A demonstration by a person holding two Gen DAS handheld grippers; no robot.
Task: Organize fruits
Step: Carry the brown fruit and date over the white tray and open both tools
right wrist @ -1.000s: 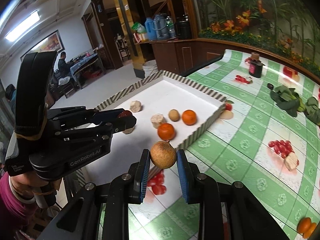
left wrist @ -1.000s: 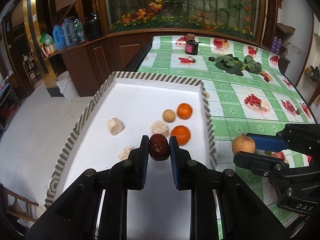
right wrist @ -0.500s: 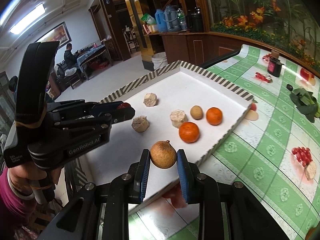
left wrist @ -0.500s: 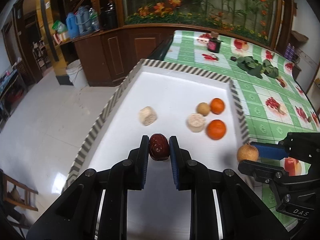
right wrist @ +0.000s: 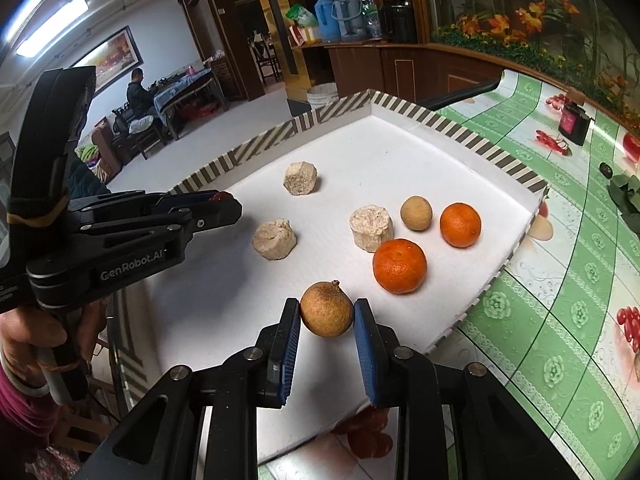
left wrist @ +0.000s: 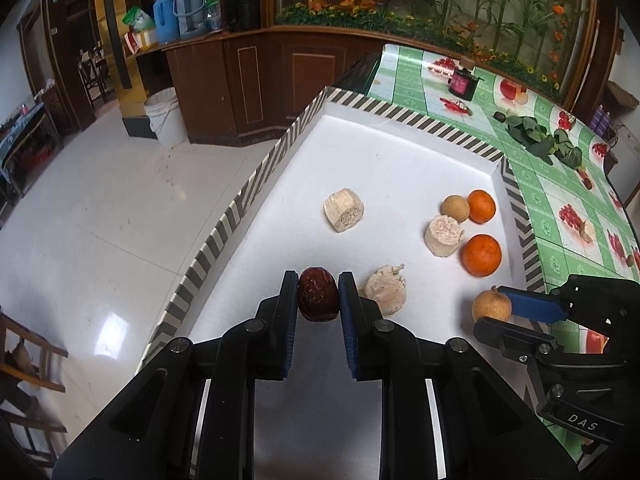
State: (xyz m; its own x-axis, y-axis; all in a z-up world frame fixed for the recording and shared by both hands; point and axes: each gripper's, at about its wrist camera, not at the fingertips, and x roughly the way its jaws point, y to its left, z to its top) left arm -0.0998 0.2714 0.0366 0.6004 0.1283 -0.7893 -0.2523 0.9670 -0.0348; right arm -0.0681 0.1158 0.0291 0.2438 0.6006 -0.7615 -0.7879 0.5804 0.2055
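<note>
Both loaded over the white tray (left wrist: 400, 168) — left claw (left wrist: 319, 294) clamped on red date (left wrist: 318, 294), right claw (right wrist: 327, 316) clamped on brown fruit (right wrist: 327, 309). Next, probably: lower, release among kin.

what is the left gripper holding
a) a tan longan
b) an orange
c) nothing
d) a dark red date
d: the left gripper is shut on the date, a wrinkled dark red fruit pinched between its blue pads above the tray; the tan longan sits in the right gripper.
</note>
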